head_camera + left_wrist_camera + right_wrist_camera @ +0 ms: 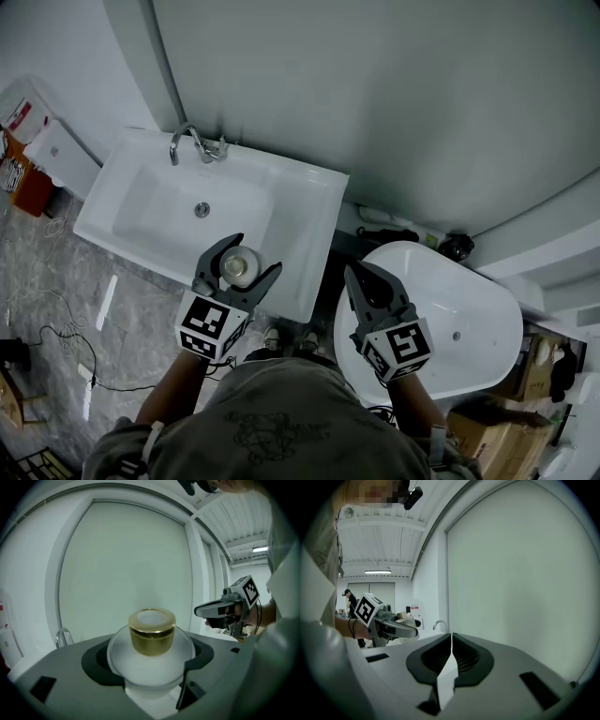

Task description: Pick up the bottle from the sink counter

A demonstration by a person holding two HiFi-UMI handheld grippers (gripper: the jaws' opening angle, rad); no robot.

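Where the bottle is: a small round bottle [238,266] with a frosted white body and a gold cap stands upright between the jaws of the left gripper [251,257]. It is over the front right part of the white sink counter [314,225]. Whether it rests on the counter or hangs clear of it cannot be told.
Left gripper: the jaws are spread only as wide as the bottle's body. In the left gripper view the dark pads lie against its two sides, and the gold cap rises above them.
Right gripper [364,279]: the jaws are drawn together to a thin slit with nothing between them. It points toward the wall [375,84], over the gap between the counter and the bathtub [492,314], apart from the bottle.
Basin [155,211]: sunk into the counter to the left of the bottle, with a chrome faucet [192,143] at its back rim by the wall.
Bathtub: white and oval, to the right of the counter.
Floor [47,281]: grey marbled tiles left of the counter, with a thin black cable [80,356] lying across them.
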